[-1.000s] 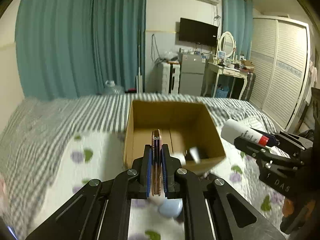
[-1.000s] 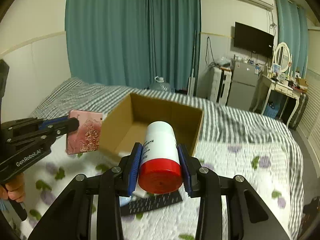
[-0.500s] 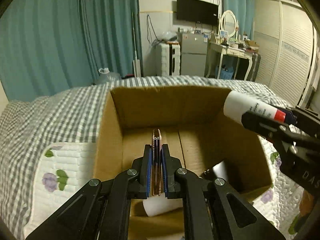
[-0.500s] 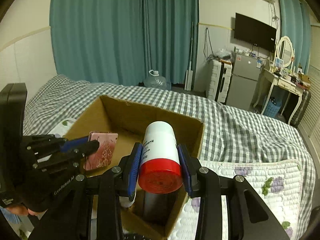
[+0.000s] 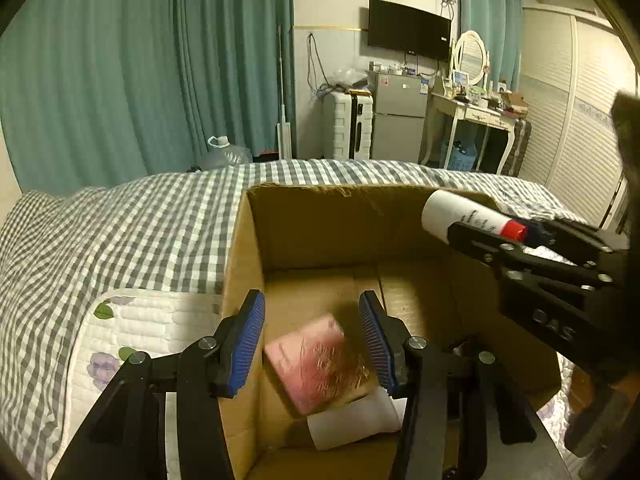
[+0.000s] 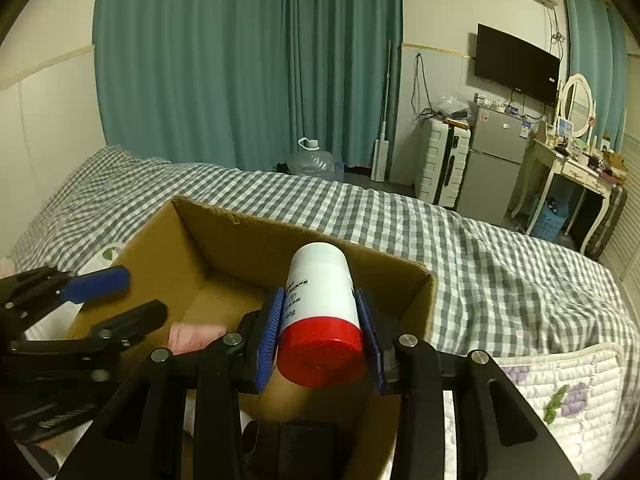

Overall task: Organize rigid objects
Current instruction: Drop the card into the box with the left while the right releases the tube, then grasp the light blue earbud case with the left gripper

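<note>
An open cardboard box (image 5: 336, 220) (image 6: 224, 240) sits on the bed. My left gripper (image 5: 312, 336) is open over the box's near left part, also showing in the right wrist view (image 6: 116, 296). A pink patterned card case (image 5: 316, 362) (image 6: 192, 336), blurred, lies loose in the box below its fingers, partly over a white cylinder (image 5: 356, 420). My right gripper (image 6: 320, 332) is shut on a white bottle with a red cap (image 6: 320, 312) (image 5: 468, 216), held sideways above the box's right side.
The bed has a grey checked cover (image 5: 120, 240) and a white floral quilt (image 5: 132, 332) (image 6: 560, 392). A dark object (image 6: 304, 448) lies in the box's near corner. Teal curtains, a fridge and a dressing table stand beyond the bed.
My left gripper opened and let go of the pink case, which dropped into the box. My right gripper moved further over the box with the bottle.
</note>
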Action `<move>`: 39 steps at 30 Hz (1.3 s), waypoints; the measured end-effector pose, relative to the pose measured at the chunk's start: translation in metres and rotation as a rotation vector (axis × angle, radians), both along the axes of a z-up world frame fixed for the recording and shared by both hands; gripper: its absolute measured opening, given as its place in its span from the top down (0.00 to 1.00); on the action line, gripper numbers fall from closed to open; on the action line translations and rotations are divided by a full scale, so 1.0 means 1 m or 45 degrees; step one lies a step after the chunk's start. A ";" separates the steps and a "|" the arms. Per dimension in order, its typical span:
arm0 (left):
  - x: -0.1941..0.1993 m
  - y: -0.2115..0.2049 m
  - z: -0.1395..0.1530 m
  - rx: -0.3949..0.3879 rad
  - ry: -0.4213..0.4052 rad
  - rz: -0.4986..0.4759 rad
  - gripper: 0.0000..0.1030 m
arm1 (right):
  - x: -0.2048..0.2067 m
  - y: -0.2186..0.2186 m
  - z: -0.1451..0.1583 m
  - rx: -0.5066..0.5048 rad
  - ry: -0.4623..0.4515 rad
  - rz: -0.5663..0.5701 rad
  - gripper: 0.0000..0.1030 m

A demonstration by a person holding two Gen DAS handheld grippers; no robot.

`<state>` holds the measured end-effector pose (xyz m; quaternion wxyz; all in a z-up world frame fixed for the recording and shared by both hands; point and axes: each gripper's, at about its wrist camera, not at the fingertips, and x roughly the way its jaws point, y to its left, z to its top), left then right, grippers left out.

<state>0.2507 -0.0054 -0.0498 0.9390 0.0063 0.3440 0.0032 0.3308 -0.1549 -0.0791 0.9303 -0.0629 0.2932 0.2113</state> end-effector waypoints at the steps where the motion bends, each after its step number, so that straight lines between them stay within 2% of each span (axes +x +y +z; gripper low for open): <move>1: -0.001 0.001 0.001 -0.004 0.000 0.004 0.50 | 0.000 -0.002 0.001 0.011 -0.011 -0.006 0.63; 4: -0.008 0.001 0.004 -0.004 0.002 0.012 0.49 | -0.005 -0.015 0.006 0.058 -0.042 -0.050 0.40; 7: -0.019 -0.001 0.010 0.001 0.000 0.022 0.48 | -0.019 -0.031 0.018 0.102 -0.045 -0.083 0.39; 10: -0.038 -0.005 0.021 -0.027 -0.010 0.008 0.47 | -0.044 -0.046 0.031 0.096 -0.058 -0.130 0.31; 12: -0.051 -0.010 0.029 -0.021 -0.028 -0.003 0.44 | -0.064 -0.054 0.037 0.090 -0.064 -0.161 0.31; 17: -0.084 -0.019 0.033 -0.001 -0.054 -0.023 0.41 | -0.114 -0.069 0.028 0.066 -0.002 -0.197 0.31; 24: -0.112 -0.018 -0.002 -0.023 0.052 0.008 0.41 | -0.159 -0.070 -0.015 0.004 0.144 -0.190 0.31; 29: -0.125 -0.027 -0.044 -0.058 0.164 -0.032 0.41 | -0.176 -0.065 -0.049 -0.058 0.247 -0.176 0.31; 34: -0.123 -0.044 -0.088 -0.033 0.300 -0.082 0.41 | -0.174 -0.065 -0.058 -0.055 0.270 -0.178 0.31; 39: -0.113 -0.048 -0.113 -0.035 0.378 -0.091 0.41 | -0.168 -0.066 -0.065 -0.054 0.304 -0.185 0.31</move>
